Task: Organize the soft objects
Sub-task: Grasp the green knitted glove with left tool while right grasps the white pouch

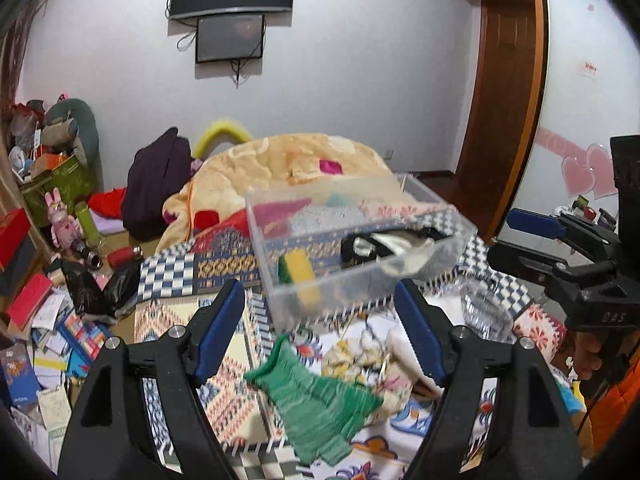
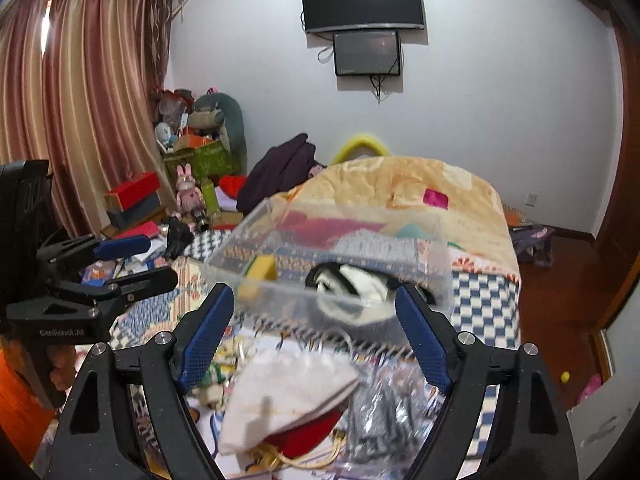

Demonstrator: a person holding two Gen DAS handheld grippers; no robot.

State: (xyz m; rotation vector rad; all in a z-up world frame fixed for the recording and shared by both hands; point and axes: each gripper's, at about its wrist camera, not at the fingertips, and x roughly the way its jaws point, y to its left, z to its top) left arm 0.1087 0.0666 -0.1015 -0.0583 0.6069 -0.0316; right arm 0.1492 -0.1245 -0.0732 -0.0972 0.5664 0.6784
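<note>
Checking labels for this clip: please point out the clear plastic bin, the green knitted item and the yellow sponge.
clear plastic bin [image 1: 452,258]: left wrist view, near right wall.
green knitted item [image 1: 316,404]: left wrist view, middle of the ribbed body.
yellow sponge [image 1: 298,266]: left wrist view, yellow face, inside the bin.

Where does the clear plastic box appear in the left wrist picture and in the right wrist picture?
Left wrist view: clear plastic box sits at centre, just right of the middle, above the open jaws.
Right wrist view: box sits at centre, above the open jaws.
Shared landmark: the yellow sponge inside its left end.
</note>
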